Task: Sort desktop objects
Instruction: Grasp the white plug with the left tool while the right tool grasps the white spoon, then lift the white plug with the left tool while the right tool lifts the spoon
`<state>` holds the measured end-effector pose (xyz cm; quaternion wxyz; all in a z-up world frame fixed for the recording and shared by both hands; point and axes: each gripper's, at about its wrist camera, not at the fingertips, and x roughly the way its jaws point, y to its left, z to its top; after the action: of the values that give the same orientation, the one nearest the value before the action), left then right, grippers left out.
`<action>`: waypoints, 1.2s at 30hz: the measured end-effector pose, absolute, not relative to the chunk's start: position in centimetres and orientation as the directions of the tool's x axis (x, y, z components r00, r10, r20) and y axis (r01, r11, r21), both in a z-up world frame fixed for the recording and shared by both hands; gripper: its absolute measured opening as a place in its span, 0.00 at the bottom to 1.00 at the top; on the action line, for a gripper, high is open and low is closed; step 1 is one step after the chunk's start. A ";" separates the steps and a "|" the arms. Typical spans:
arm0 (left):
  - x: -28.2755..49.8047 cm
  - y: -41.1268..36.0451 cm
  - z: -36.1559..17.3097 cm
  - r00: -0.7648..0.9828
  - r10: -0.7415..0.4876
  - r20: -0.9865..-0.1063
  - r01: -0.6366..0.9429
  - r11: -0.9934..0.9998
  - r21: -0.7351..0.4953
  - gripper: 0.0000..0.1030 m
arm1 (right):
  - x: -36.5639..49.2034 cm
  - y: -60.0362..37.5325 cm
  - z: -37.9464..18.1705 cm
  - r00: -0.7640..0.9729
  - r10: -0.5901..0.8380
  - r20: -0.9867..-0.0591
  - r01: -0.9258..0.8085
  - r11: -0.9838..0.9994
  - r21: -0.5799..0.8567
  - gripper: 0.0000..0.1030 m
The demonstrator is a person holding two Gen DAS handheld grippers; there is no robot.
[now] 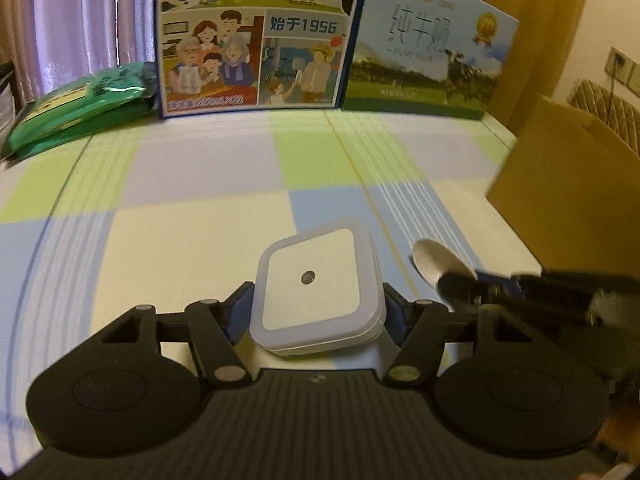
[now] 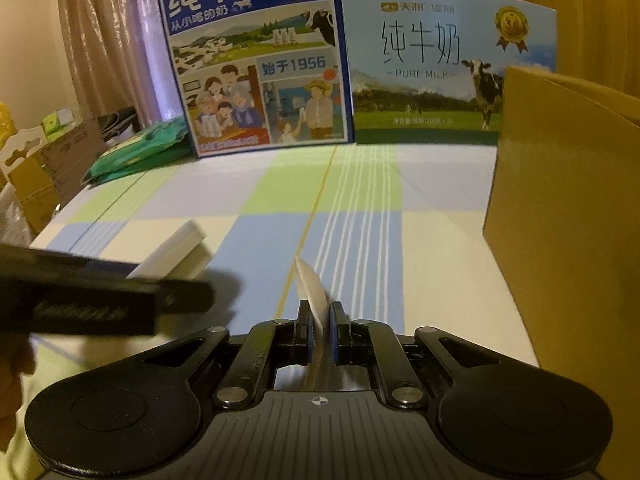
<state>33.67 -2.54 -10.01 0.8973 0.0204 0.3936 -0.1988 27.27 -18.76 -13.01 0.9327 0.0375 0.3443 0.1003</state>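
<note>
A white square night light (image 1: 318, 294) is being gripped between the fingers of the left gripper (image 1: 318, 308), lifted above the checked table (image 1: 200, 184). A metal spoon (image 2: 312, 292) is being pinched edge-on in the narrow fingers of the right gripper (image 2: 322, 320). A brown cardboard box (image 2: 568, 216) is standing to the right, and two milk cartons (image 2: 260, 64) are standing at the back.

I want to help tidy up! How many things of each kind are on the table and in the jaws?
Milk boxes: 2, the cartoon one and the pale blue one
Green packets: 1
Brown cardboard boxes: 1
White square night lights: 1, in the left jaws
Metal spoons: 1, in the right jaws
Total: 6
</note>
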 end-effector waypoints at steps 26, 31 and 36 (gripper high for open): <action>18.1 -1.8 -8.9 0.606 -0.310 -0.732 0.456 0.890 0.000 0.59 | 14.5 -20.9 -10.8 0.649 0.292 -0.703 -0.240 0.955 0.175 0.43; 18.3 -1.7 -8.9 0.599 -0.317 -0.735 0.451 0.893 -0.018 0.65 | 14.1 -19.2 -11.4 0.656 0.291 -0.697 -0.312 0.945 0.101 0.44; 18.4 -1.2 -8.5 0.584 -0.364 -0.726 0.442 0.892 -0.091 0.78 | 14.5 -18.7 -12.6 0.663 0.254 -0.704 -0.309 0.950 0.051 0.44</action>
<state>18.45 -1.24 -8.51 0.8885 0.0495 0.3958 -0.2267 14.46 -18.74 -12.56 0.9112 -0.0362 0.3802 0.1543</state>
